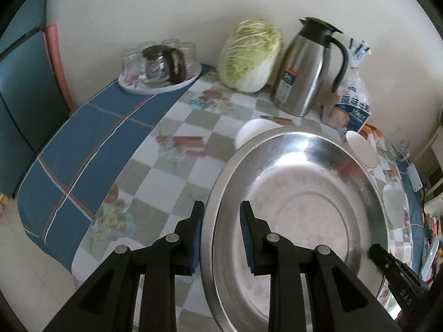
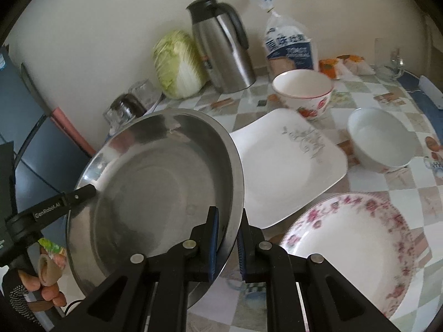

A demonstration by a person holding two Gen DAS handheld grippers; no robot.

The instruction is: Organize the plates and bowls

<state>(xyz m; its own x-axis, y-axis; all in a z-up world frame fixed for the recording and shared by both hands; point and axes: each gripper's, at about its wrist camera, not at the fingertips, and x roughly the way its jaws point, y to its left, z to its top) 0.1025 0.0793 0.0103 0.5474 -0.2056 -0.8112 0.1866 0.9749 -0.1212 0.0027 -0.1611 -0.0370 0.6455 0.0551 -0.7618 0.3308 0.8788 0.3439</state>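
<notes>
Both my grippers are on the big stainless steel basin (image 2: 155, 182), lifted off the table and tilted. My right gripper (image 2: 227, 238) is pinched tight on its near right rim, one blue pad inside the wall, one outside. My left gripper (image 1: 221, 235) straddles the opposite rim, jaws narrow, one finger inside the basin and one outside; the pads sit close on the rim, and it reads as a grip. In the right wrist view my left hand (image 2: 45, 282) shows at lower left, fingers wrapped on the gripper handle.

Table has a checkered floral cloth (image 1: 177, 127). Just right of the basin lies a square white plate (image 2: 285, 166) with a grey flower print. Near right of that, a round pink-floral plate (image 2: 357, 249). Far of the square plate, a floral bowl (image 2: 303, 91) with a red rim; right of it, a plain white bowl (image 2: 382, 144).

Along the far wall: napa cabbage (image 1: 250, 55), steel thermal carafe (image 1: 301, 66), bagged toast bread (image 1: 351, 102). Far left, a tray (image 1: 160, 83) with upturned glasses and a glass pot (image 1: 163, 63) with dark handle.
</notes>
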